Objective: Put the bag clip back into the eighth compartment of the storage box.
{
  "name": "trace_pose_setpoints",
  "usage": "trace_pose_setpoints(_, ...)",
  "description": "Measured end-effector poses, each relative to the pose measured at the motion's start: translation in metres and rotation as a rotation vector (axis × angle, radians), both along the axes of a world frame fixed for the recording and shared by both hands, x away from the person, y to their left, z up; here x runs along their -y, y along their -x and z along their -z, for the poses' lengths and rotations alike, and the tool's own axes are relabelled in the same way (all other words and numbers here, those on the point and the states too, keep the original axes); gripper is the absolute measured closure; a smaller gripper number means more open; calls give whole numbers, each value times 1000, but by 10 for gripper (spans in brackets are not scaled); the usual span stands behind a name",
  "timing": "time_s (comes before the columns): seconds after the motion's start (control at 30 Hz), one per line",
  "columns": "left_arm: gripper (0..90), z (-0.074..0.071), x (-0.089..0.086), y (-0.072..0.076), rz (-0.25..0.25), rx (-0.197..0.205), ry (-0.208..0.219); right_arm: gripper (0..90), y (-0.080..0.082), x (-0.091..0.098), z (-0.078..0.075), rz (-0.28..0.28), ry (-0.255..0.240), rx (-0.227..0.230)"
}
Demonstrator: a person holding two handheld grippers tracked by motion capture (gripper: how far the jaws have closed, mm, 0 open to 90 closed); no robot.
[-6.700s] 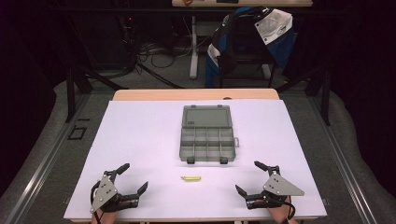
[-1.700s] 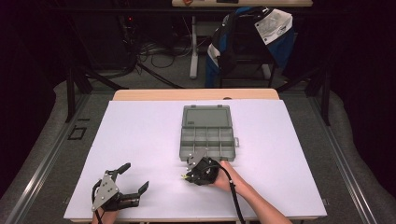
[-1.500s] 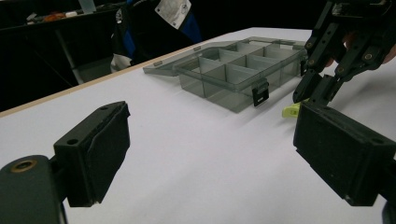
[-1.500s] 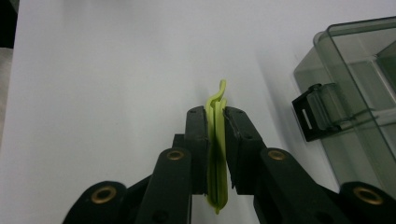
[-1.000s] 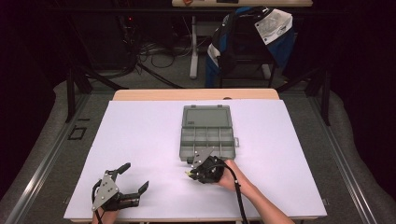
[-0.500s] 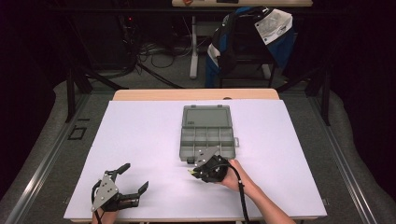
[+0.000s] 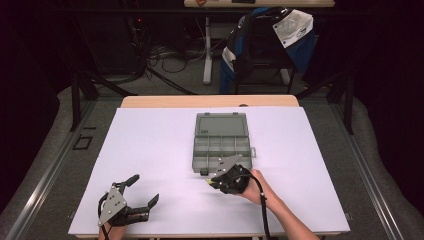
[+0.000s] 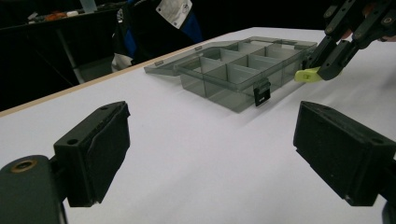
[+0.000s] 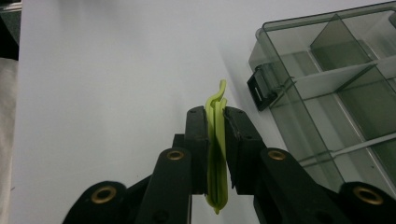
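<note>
Right gripper [image 7: 214, 181] has carried the yellow-green clip [image 9: 216, 154] from the worktop's near-centre area up to the organiser box's near-left corner.

Right gripper jaws are clamped on the clip, which is held clear of the white worktop [image 7: 150, 145], its long axis running along the jaws and its tip past them. The open, empty organiser box [image 7: 221, 147] lies just beyond and to the right of the tip, beside the black latch [image 9: 259, 88]; probable next move is over the near wall into a compartment. Left gripper [image 7: 142, 192] rests with jaws apart at the near-left corner, well away. Open room surrounds the box on all sides.
</note>
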State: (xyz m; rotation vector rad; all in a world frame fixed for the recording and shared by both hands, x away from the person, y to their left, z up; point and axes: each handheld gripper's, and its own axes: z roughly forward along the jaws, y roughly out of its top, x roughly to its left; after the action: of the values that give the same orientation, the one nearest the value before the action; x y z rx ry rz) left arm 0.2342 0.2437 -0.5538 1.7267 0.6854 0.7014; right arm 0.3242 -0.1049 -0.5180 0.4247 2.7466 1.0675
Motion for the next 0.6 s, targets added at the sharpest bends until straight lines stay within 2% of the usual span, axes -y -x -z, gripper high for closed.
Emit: trace_pose_setpoints(0.6,108,0,0,1,-2,3,-3,803,0,13,-6,25,-7,11)
